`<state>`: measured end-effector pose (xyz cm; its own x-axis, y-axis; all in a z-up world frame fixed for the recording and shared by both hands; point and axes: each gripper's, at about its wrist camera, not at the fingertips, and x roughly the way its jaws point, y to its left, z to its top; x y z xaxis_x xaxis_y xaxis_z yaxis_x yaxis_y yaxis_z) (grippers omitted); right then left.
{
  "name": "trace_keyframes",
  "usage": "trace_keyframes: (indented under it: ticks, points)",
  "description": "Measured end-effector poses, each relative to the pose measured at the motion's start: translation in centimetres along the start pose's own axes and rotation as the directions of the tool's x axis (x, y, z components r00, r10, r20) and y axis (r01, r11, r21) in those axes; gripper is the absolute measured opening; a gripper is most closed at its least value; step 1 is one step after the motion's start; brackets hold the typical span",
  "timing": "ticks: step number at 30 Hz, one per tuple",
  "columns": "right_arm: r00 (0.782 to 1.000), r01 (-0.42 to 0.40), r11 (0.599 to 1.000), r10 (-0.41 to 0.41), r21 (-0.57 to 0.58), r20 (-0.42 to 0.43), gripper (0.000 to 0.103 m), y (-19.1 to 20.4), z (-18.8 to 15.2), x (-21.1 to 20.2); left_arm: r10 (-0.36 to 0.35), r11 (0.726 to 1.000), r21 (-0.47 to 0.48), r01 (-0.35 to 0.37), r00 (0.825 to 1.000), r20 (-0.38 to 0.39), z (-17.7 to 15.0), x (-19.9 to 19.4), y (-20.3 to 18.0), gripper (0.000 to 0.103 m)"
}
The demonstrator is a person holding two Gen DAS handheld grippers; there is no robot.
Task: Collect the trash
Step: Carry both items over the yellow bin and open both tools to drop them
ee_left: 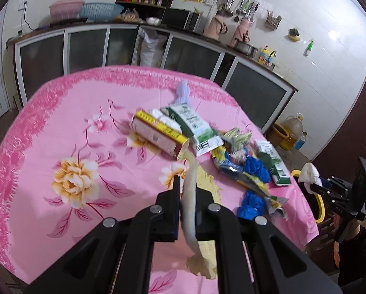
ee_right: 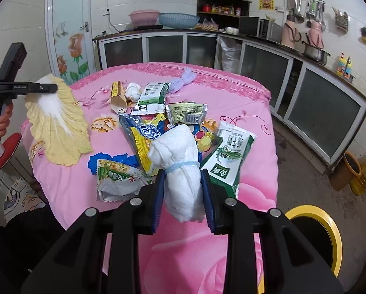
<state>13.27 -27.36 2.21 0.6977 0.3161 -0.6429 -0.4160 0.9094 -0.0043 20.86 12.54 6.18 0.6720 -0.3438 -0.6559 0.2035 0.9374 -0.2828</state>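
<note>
Pink tablecloth (ee_left: 60, 122): left gripper (ee_left: 186, 186) pinching cabbage leaf (ee_left: 190, 196), apparently lifted.

Pink basin (ee_right: 143, 16) & blue basket (ee_right: 178, 19) on counter (ee_right: 158, 31).

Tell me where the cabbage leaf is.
The cabbage leaf hangs pinched in the left gripper, seen far left in the right wrist view, above the pink tablecloth's edge.

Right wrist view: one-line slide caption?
Right gripper clamps a tied white bundle above littered pink tablecloth; yellow-rimmed bin beside.
</note>
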Motion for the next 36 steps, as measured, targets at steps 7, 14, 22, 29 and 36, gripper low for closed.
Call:
trace_keyframes:
  ticks: [7, 14, 22, 29, 36]
  points:
    - [0.998, 0.048, 0.996, -0.05, 0.073, 0.025, 0.028, -1.2, -1.7, -2.1, -0.038, 0.998, 0.052, 0.035, 0.997, 0.068, 0.9, -3.1, -2.9, 0.006]
    - [0.989, 0.125, 0.974, -0.138, 0.191, 0.058, 0.028, -4.2, -4.2, -6.0, -0.143, 0.979, 0.161, 0.123, 0.983, 0.116, 3.0, -4.1, -9.9, 0.006]
    - [0.954, 0.263, 0.903, -0.296, 0.34, 0.049, 0.028, -9.7, -7.7, -10.8, -0.273, 0.932, 0.271, 0.242, 0.959, 0.082, 5.0, -0.8, -18.8, 0.006]
    - [0.914, 0.366, 0.826, -0.406, 0.429, 0.003, 0.028, -13.8, -10.6, -13.5, -0.387, 0.87, 0.33, 0.367, 0.922, -0.007, 5.4, 4.9, -27.6, 0.006]
    - [0.905, 0.385, 0.789, -0.425, 0.48, -0.028, 0.028, -16.6, -12.6, -13.2, -0.44, 0.819, 0.367, 0.441, 0.893, -0.092, 4.3, 10.8, -35.1, 0.006]
